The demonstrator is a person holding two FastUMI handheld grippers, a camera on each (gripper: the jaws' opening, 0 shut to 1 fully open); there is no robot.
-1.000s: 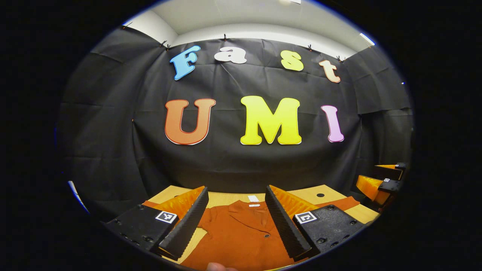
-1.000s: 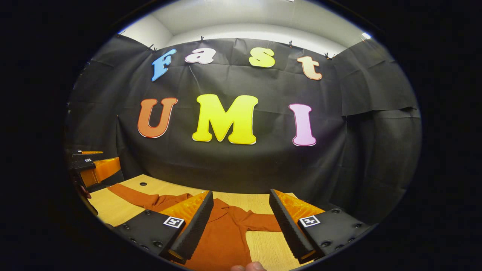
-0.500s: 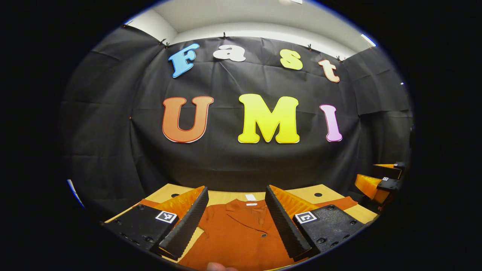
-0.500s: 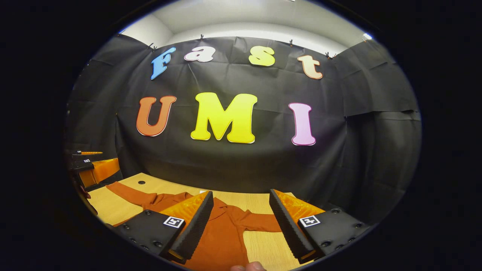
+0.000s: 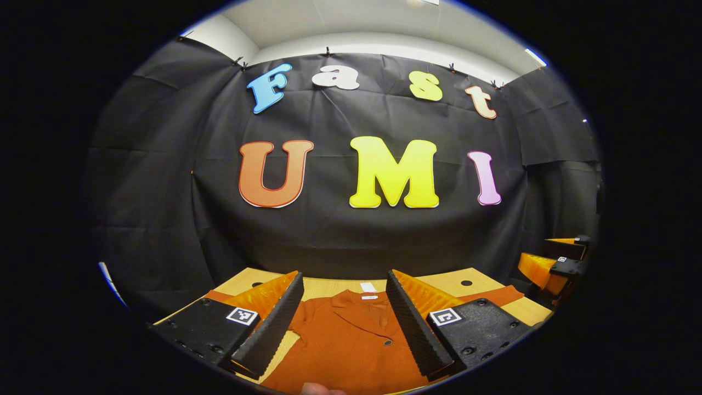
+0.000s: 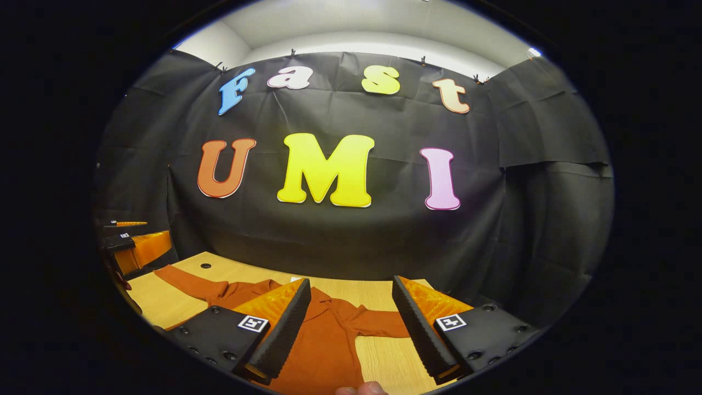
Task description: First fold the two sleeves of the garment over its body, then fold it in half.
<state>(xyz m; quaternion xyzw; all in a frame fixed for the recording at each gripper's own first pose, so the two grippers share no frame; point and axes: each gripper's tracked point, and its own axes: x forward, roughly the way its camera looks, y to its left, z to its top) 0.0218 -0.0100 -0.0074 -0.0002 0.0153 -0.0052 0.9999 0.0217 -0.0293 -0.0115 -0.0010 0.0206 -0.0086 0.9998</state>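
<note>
Rust-orange garment [image 5: 351,343] lies flat on the wooden surface [image 5: 439,282], front up, collar toward the booth wall and hem toward the person, so its long axis runs near to far. Sleeves are spread sideways across that axis: the right sleeve [image 6: 384,325] reaches out over bare wood, the left sleeve [image 6: 189,281] stretches away toward the far left of the right gripper view. Neither sleeve is folded yet; likely the spread-out layout is the starting pose for the sleeve folds. Left tongs [image 5: 343,323] are released, jaws wide apart, raised above the chest and collar area, gripping nothing. Right tongs [image 6: 351,323] are likewise parted and empty, hovering over the right shoulder and sleeve. Probably both are held high to line up before descending on a sleeve.
</note>
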